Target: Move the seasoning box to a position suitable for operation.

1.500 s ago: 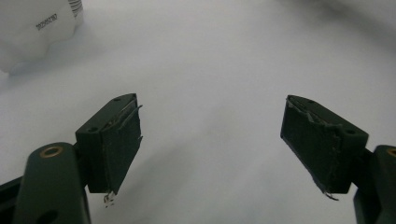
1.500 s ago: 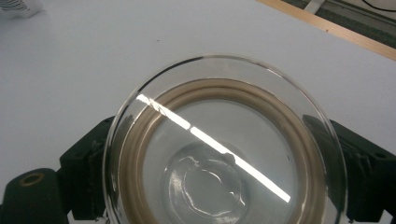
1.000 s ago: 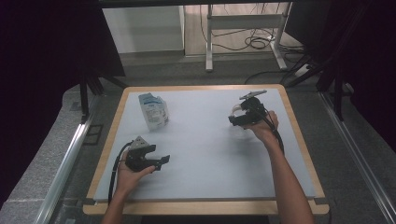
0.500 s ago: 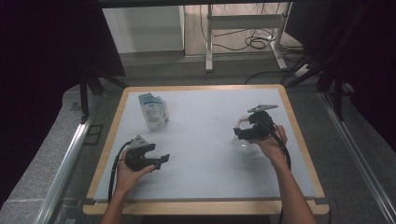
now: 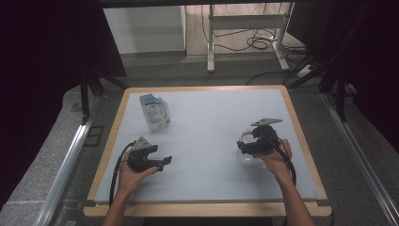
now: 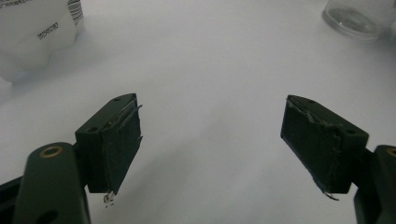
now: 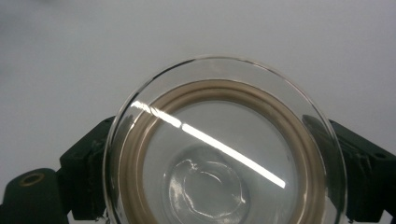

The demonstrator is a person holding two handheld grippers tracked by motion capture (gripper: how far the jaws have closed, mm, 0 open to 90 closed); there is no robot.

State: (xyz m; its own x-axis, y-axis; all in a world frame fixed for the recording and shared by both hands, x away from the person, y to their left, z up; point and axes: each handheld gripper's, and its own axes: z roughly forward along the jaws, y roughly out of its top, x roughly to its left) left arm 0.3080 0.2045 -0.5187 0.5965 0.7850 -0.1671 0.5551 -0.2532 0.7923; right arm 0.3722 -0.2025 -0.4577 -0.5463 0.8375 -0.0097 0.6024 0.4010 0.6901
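A round clear glass lid with a tan seal ring (image 7: 224, 149) was clamped by the right gripper (image 5: 251, 146) above the pale worktop (image 5: 207, 136), the left gripper (image 6: 210, 140) was spread empty, and nothing more was shown done.

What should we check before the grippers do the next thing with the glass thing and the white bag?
1. Right gripper has the glass lid between its jaws: ok.
2. The grip is firm: cannot tell.
3. Left gripper is open with nothing in it: ok.
4. White bag is away from both grippers: ok.
5. Bare table between the hands: ok.
6. Where the lid should go: cannot tell.
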